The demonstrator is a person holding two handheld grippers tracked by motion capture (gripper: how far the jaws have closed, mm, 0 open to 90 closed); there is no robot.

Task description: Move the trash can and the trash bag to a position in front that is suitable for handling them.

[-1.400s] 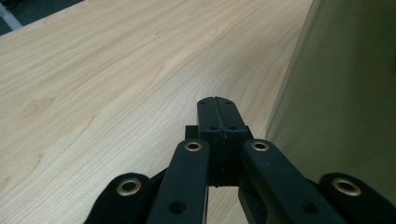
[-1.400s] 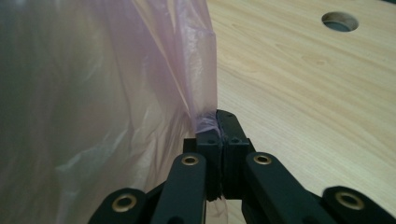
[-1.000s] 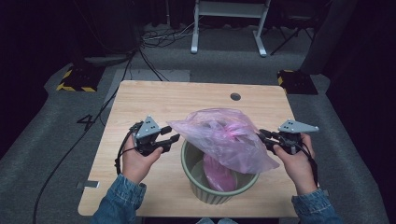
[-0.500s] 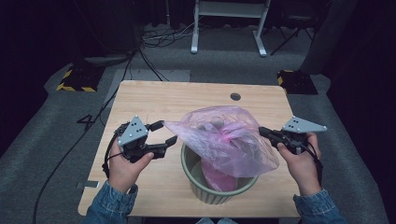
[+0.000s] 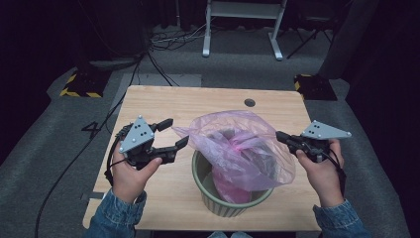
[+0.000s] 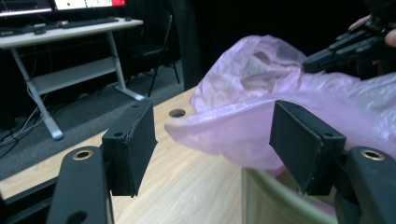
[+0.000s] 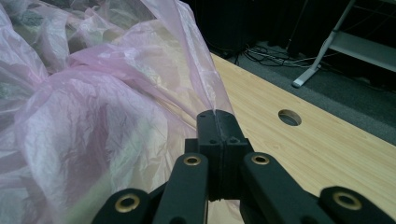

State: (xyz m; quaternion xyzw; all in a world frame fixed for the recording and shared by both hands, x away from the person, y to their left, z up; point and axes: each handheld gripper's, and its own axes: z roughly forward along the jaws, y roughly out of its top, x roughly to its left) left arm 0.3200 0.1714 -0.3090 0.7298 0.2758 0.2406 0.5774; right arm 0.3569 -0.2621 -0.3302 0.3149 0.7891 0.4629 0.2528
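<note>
A thin pink plastic bag (image 5: 237,148) sits in a green ribbed bin (image 5: 218,198) near the table's front edge, its upper part billowing above the rim. My right gripper (image 5: 280,137) is shut on the bag's right edge; in the right gripper view the film (image 7: 116,107) runs out of the closed jaws (image 7: 215,116). My left gripper (image 5: 176,132) stands open to the left of the bag, and its jaws have just been opening. In the left gripper view the bag's loose edge (image 6: 224,126) hangs between the pads (image 6: 135,144) without touching them.
The wooden table (image 5: 198,104) has a round hole (image 5: 249,102) at the back right. Behind it on the grey floor are a white desk frame (image 5: 242,29), cables (image 5: 163,44) and two yellow-and-black striped blocks (image 5: 79,87).
The left gripper's jaws spread apart and the hand drew back to the left and up, away from the bag. The right hand rose a little with the bag's edge.
</note>
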